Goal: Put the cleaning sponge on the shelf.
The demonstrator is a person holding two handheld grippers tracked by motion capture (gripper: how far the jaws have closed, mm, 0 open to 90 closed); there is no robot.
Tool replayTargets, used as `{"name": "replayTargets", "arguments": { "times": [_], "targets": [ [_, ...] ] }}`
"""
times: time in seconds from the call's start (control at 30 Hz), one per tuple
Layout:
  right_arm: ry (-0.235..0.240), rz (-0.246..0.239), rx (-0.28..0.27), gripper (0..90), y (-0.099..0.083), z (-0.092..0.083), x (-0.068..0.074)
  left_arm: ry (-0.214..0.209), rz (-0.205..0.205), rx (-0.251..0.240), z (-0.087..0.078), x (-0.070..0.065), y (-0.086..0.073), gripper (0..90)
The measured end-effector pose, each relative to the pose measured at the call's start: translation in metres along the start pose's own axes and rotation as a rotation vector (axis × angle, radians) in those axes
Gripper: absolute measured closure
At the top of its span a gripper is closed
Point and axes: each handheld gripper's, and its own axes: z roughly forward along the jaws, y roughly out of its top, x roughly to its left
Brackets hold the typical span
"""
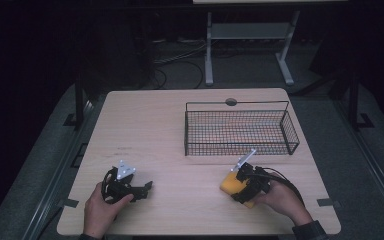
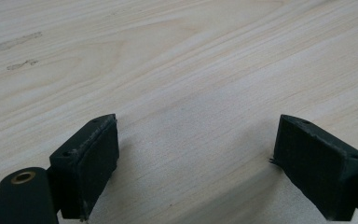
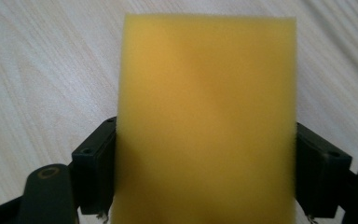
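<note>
On the table (image 1: pixel 170 120): everything below is placed from the wire basket
Wire basket (image 1: pixel 240 131): black, on the far right part of the tabletop
Right gripper (image 1: pixel 236 187): just in front of the basket, jaws clenched on the yellow sponge (image 3: pixel 207 121)
Left gripper (image 2: pixel 196 163): well left of the basket, near the front edge, jaws released over bare wood

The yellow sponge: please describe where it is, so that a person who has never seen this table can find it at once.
Start at the black wire basket on the far right part of the wooden table. Come toward the near edge, to the person's right hand; the right gripper there has its jaws on both sides of the yellow sponge. It is the one brightly coloured, soft-looking block on the table.
</note>
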Motion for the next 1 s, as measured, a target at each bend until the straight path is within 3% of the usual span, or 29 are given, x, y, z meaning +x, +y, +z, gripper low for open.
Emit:
{"name": "replayTargets", "arguments": {
  "times": [0.33,1.0],
  "targets": [
    [0.003,0.019,-0.010,21.7,-0.002,-0.007,-0.001,0.000,0.000,0.000,0.000,0.000,0.000,13.2],
    [-0.004,0.065,-0.021,21.9,-0.015,-0.025,-0.017,0.000,0.000,0.000,0.000,0.000,0.000,13.2]
  ]
}}
